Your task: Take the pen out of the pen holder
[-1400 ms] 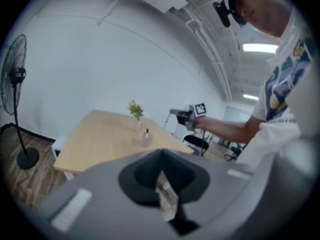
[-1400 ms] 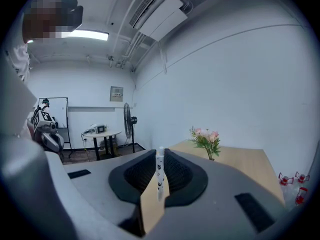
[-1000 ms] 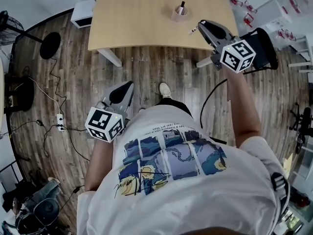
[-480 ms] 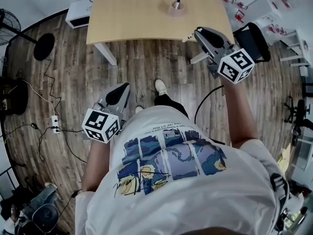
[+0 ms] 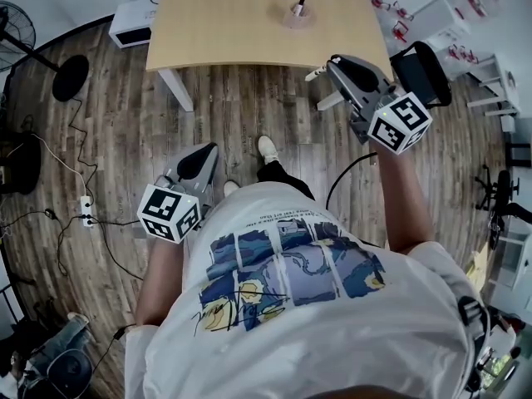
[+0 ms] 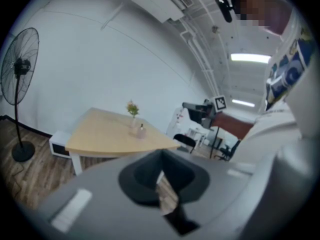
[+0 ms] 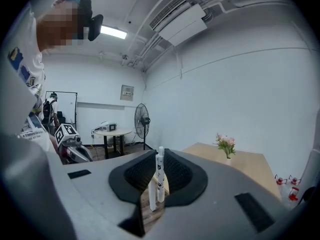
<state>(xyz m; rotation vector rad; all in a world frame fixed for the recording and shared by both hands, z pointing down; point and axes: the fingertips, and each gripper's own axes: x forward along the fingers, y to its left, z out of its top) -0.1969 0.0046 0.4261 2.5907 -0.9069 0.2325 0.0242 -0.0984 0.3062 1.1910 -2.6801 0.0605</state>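
A: Now, right gripper (image 5: 335,63)?
B: Closed narrow on the white pen (image 7: 160,171), pinched between the pads. Up at two o'clock in the head view, by the near edge of the table (image 5: 241,44).
A: And the pen holder (image 5: 297,12)?
B: Sitting on the table at twelve o'clock, well apart from that pen.
A: Left gripper (image 5: 208,150)?
B: Down at nine o'clock beside the shirt (image 5: 291,306), pinched closed on nothing.
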